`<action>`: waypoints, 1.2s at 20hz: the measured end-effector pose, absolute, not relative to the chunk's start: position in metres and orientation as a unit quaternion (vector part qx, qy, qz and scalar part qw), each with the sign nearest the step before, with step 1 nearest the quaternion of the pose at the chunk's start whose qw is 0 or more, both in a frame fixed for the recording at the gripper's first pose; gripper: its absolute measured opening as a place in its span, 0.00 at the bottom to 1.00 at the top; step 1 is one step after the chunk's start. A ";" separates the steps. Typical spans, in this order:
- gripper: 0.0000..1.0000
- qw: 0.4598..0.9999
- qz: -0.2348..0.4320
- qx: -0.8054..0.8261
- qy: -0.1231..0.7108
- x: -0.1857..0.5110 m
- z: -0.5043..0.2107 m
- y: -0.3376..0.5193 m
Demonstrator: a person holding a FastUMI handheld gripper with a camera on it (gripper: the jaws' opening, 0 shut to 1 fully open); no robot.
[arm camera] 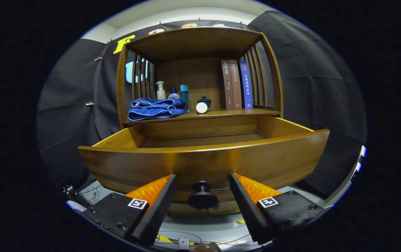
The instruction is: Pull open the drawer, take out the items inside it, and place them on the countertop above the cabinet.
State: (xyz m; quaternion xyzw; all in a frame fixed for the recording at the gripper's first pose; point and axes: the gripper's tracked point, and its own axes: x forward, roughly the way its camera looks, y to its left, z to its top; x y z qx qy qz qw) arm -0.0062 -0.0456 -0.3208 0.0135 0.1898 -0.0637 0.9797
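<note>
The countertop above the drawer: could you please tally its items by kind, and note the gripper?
Books: 3
Bottles: 3
Towel: 1
Lidded cup: 1
White round item: 1
Total: 9
Gripper open, fingers either side of the drawer knob.

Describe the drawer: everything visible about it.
The drawer is brown varnished wood with a curved front panel and a dark round knob low on its middle. It is pulled well out of the cabinet, level, below the countertop. What shows of its floor looks bare; the front panel hides the near part. The claw is open, its fingers either side of the knob, not touching it.
</note>
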 end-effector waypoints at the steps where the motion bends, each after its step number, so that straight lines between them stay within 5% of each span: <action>1: 0.99 0.979 -0.064 0.015 0.191 -0.004 -0.320 -0.046; 24: 0.99 0.976 -0.067 0.025 0.206 0.160 -0.338 -0.063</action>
